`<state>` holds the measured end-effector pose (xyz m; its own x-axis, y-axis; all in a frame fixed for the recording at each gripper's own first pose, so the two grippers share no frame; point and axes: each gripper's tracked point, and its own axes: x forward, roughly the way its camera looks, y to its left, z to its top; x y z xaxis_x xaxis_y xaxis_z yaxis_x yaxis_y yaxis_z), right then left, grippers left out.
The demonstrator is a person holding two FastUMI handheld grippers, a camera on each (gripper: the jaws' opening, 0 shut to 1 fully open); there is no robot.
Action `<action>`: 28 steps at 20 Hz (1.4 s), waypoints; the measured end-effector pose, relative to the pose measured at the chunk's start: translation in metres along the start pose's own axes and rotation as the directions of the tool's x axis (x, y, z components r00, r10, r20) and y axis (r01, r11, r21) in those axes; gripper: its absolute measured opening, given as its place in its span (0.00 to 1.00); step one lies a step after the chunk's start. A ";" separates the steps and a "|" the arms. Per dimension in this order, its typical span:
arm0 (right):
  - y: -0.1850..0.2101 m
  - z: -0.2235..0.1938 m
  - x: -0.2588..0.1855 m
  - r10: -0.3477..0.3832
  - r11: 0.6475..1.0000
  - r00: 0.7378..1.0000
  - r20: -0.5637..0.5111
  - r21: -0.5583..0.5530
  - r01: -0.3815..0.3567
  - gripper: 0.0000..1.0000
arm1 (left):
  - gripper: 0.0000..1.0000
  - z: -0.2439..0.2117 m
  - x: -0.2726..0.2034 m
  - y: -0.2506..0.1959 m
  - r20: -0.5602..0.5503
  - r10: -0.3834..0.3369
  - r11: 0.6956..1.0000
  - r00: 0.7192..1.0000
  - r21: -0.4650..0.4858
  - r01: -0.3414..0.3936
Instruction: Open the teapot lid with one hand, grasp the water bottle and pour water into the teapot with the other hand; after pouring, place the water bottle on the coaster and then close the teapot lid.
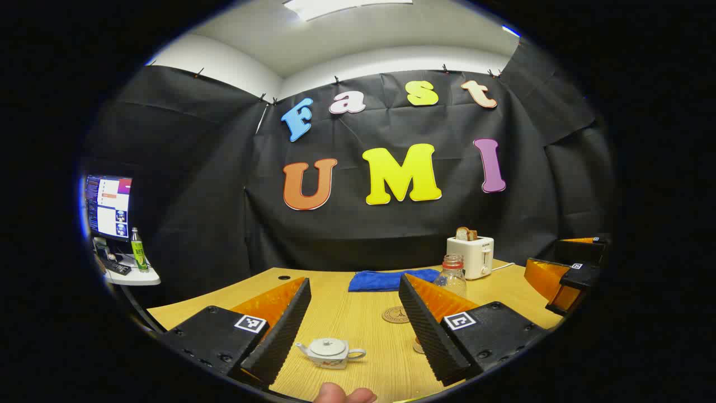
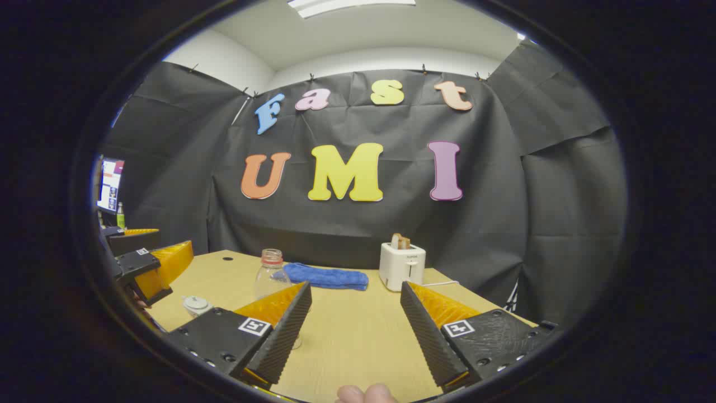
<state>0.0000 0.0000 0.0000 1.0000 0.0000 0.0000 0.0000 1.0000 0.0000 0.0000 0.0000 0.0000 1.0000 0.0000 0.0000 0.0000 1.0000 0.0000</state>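
Black cloth wall point(image 2: 503, 212), wooden table point(image 2: 358, 336), ceiling light point(image 1: 335, 6), perhaps fluorescent.

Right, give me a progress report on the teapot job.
Nothing looks done yet. The teapot sits on the table with its lid on, the water bottle stands ungrasped and the coaster is bare. Left gripper and right gripper have open jaws, holding nothing. Every step remains.

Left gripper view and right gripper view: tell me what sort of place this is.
Likely a staged recording booth, not a home kitchen: black cloth wall around a wooden table, household props like a teapot and toaster, and a computer monitor on a side shelf.
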 end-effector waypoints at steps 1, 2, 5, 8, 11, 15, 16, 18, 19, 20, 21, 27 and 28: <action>0.002 -0.001 0.000 0.005 1.000 1.000 -0.005 0.001 -0.005 0.98 | 0.99 0.000 0.000 0.001 0.003 0.000 1.000 1.000 0.002 0.000; 0.004 -0.002 0.001 0.009 1.000 1.000 -0.009 0.002 -0.009 0.98 | 0.99 0.001 0.000 0.001 0.005 0.000 1.000 1.000 0.006 0.000; 0.002 0.000 0.001 0.000 1.000 1.000 -0.003 0.002 0.000 0.96 | 0.99 0.003 0.001 0.003 0.007 0.000 1.000 1.000 0.004 0.000; 0.004 -0.001 -0.001 -0.004 1.000 1.000 -0.001 -0.002 0.004 0.96 | 0.99 0.004 0.001 0.003 0.008 -0.002 1.000 1.000 0.003 0.002; -0.001 -0.002 -0.001 -0.015 1.000 1.000 -0.006 -0.001 0.015 0.96 | 0.99 0.003 0.001 0.006 0.011 0.004 1.000 1.000 0.008 -0.005; 0.000 -0.006 -0.001 -0.015 1.000 1.000 -0.019 0.000 0.015 0.96 | 0.99 0.005 0.001 0.007 0.012 0.008 1.000 1.000 0.007 -0.008; 0.000 -0.006 -0.001 -0.016 1.000 1.000 -0.018 0.001 0.016 0.96 | 0.99 0.006 0.002 0.007 0.014 0.008 1.000 1.000 0.007 -0.008; 0.000 -0.005 -0.002 -0.018 1.000 1.000 -0.016 0.001 0.018 0.96 | 0.99 0.005 0.001 0.007 0.014 0.010 1.000 1.000 0.004 -0.010; 0.000 -0.005 -0.002 -0.017 1.000 1.000 -0.016 0.002 0.018 0.96 | 0.99 0.005 0.001 0.008 0.014 0.010 1.000 1.000 0.003 -0.010; 0.000 -0.006 -0.002 -0.019 1.000 1.000 -0.015 0.005 0.019 0.96 | 0.99 0.005 0.000 0.007 0.014 0.008 1.000 1.000 0.004 -0.008; 0.000 -0.006 -0.002 -0.015 1.000 1.000 -0.017 0.007 0.015 0.98 | 0.99 0.006 0.001 0.007 0.014 0.007 1.000 1.000 0.003 -0.007; 0.001 -0.009 -0.002 -0.010 1.000 1.000 -0.018 0.002 0.010 0.98 | 0.99 -0.007 -0.005 0.015 -0.015 0.012 1.000 1.000 0.006 -0.011; 0.003 -0.012 -0.003 -0.004 1.000 1.000 -0.018 -0.002 0.004 0.98 | 0.99 -0.014 -0.006 0.017 -0.024 0.006 1.000 1.000 0.003 -0.006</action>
<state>-0.0033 0.0026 -0.0123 0.9998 -0.0036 -0.0181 0.0036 1.0000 -0.0016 -0.0063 0.0168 -0.0138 0.9997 0.0059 -0.0236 -0.0058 1.0000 0.0029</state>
